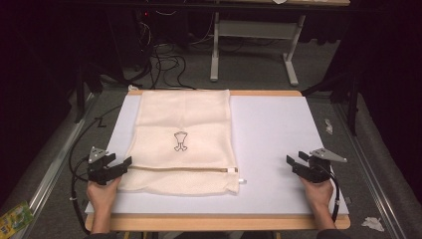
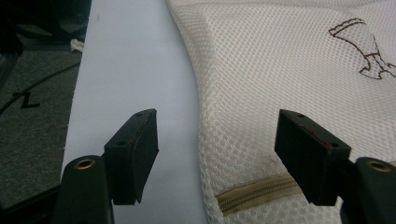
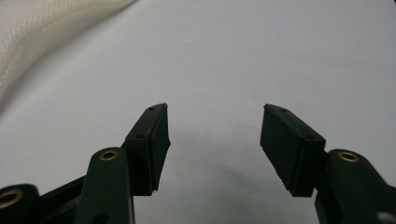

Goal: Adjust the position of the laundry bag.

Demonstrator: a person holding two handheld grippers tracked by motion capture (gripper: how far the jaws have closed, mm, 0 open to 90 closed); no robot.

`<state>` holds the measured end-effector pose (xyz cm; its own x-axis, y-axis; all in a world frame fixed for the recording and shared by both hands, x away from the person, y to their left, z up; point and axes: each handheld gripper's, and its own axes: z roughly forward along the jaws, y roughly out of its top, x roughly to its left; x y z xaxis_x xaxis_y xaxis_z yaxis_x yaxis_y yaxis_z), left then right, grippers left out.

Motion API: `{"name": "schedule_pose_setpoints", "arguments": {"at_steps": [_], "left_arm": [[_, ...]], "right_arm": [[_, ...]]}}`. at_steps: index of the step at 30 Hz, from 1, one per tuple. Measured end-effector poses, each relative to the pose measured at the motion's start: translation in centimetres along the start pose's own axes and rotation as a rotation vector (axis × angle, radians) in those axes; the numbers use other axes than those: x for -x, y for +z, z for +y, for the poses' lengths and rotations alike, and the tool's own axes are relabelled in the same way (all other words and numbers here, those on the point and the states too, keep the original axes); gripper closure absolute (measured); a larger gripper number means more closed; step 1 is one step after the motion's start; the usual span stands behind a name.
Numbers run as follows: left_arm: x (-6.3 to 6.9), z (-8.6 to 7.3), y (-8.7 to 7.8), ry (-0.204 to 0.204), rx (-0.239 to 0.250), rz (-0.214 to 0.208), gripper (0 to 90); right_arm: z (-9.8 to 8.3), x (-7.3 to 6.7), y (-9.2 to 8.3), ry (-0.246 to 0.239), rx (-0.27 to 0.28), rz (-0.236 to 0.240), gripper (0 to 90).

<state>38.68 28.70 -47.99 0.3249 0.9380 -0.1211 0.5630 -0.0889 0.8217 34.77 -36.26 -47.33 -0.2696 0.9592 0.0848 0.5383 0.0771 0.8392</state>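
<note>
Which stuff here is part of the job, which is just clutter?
In play:
- mesh laundry bag, its zipper
- left claw, open at the bag's edge
- right claw, open over bare white board

Lying about:
- green packet
- crumpled scrap
- floor cables

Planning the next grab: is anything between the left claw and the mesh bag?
Nothing visible. The left claw stands open right at the mesh bag, its edge between the jaws, with only bare table around.
</note>
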Motion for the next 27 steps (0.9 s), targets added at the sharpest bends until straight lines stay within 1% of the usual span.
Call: {"name": "schedule_pose_setpoints", "arguments": {"at_steps": [3,6,8,9,10,11,12,14,18,21,23,24,27], "left_arm": [[0.2,0.0,0.1,0.006,-0.013,-0.009,30.8],[0.6,0.1,0.1,0.009,-0.024,-0.022,30.7],[0.8,0.3,-0.1,0.022,-0.039,-0.012,30.6],[0.8,0.3,-0.1,0.022,-0.039,-0.012,31.2],[0.9,0.3,-0.1,0.026,-0.041,-0.014,31.4],[1.0,0.4,-0.2,0.026,-0.048,-0.021,31.4],[1.2,0.4,-0.3,0.030,-0.050,-0.022,31.4],[1.3,0.4,-0.3,0.031,-0.051,-0.023,31.4],[1.7,0.8,-0.1,0.044,-0.084,-0.026,30.3],[2.1,1.1,0.1,0.048,-0.093,-0.029,30.2],[2.3,1.3,0.4,0.057,-0.113,-0.032,30.0],[2.4,1.4,0.5,0.053,-0.115,-0.033,30.0],[2.4,1.6,0.7,0.057,-0.118,-0.023,30.3]], "right_arm": [[0.0,-0.7,0.1,0.002,-0.007,0.014,43.3],[0.1,-1.6,0.4,-0.018,-0.032,0.034,43.7],[0.4,-2.1,0.8,-0.016,-0.049,0.057,43.9],[0.5,-2.4,1.0,-0.017,-0.055,0.061,44.2],[0.6,-2.6,1.2,-0.030,-0.055,0.067,44.9],[0.6,-2.6,1.2,-0.030,-0.055,0.067,44.9],[0.8,-3.2,1.5,-0.027,-0.057,0.086,45.9],[1.0,-3.9,1.8,-0.037,-0.064,0.097,46.4],[1.4,-5.2,2.4,-0.059,-0.071,0.123,49.4],[1.7,-6.2,2.8,-0.074,-0.091,0.149,51.6],[1.9,-6.9,3.2,-0.091,-0.100,0.167,52.5],[2.1,-7.2,3.3,-0.093,-0.105,0.177,52.6],[2.5,-8.1,3.5,-0.104,-0.098,0.199,53.1]]}}
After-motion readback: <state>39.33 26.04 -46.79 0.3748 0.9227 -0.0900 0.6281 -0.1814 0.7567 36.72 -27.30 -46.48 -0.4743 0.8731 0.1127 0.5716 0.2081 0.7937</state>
